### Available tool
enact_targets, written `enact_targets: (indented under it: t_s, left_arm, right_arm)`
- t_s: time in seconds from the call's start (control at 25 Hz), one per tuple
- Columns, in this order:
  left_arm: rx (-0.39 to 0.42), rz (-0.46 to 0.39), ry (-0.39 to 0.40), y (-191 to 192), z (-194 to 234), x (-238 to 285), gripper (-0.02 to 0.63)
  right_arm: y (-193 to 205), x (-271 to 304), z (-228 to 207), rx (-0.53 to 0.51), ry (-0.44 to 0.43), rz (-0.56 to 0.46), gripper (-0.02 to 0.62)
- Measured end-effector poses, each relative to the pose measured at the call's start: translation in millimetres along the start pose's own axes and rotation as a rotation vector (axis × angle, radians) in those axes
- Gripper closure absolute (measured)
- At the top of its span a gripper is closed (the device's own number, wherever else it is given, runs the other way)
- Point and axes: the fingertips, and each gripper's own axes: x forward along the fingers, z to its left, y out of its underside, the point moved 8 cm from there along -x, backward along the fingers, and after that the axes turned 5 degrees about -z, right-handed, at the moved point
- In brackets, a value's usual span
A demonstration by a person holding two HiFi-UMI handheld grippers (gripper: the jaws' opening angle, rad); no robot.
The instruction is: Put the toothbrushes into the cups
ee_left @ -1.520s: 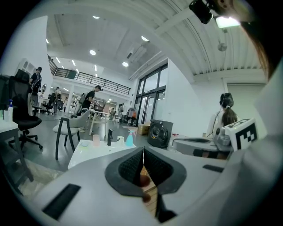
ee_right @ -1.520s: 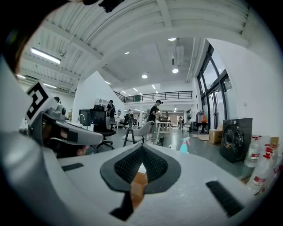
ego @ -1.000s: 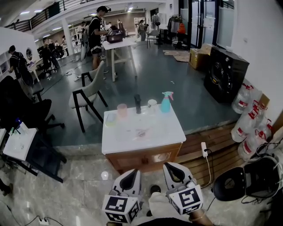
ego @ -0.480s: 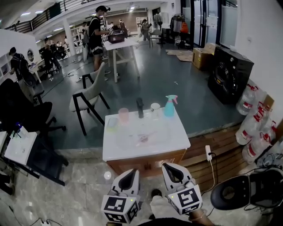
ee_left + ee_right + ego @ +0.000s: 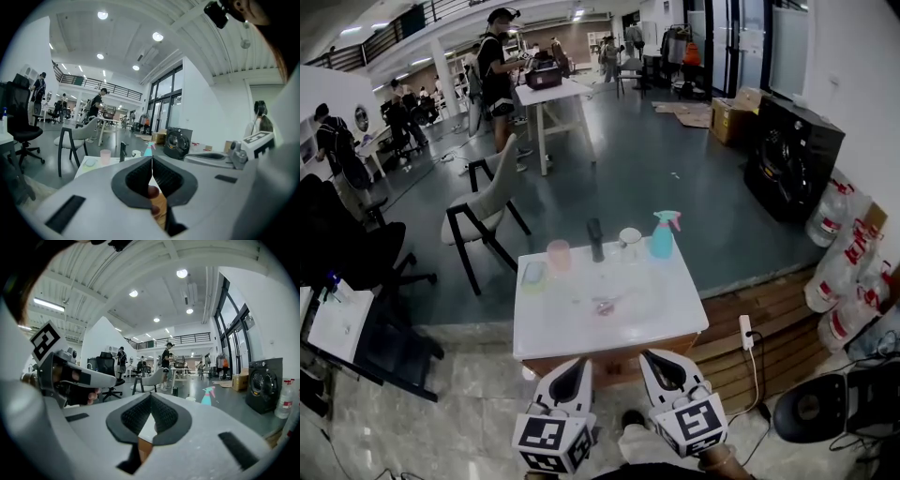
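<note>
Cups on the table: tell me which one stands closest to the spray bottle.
The white cup, right beside the teal spray bottle at the table's far edge; the pink cup stands farther left.

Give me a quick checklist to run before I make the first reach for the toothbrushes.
1. Both grippers empty: ok. The left hand-held gripper and the right hand-held gripper hold nothing.
2. Jaws open for a grasp: not ok. Both pairs are shut together.
3. Grippers over the table: not ok. Both are short of its near edge.
4. Cups upright: ok. The pink cup and the white cup stand near the far edge.
5. Count of toothbrushes: cannot tell. Only a small pinkish shape shows mid-table.
</note>
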Motion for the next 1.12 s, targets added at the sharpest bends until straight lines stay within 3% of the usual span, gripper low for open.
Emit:
enact_targets:
  t_s: [0.36,0.8,1.12]
  left_arm:
    - [0.025,-0.014,-0.033,-1,26,48,0.601]
    - [0.009,0.003,-0.056,-8,42,104,0.601]
    - [-0.010,0.011,-0.088,-8,48,127,0.601]
  right_arm:
    - [2,39,-35,0.096,-0.023,-0.019,0.595]
    - [4,86,-72,0.071,-0.076,0.020,0.595]
    - [11,106,-91,0.075,-0.067,0.033,0.595]
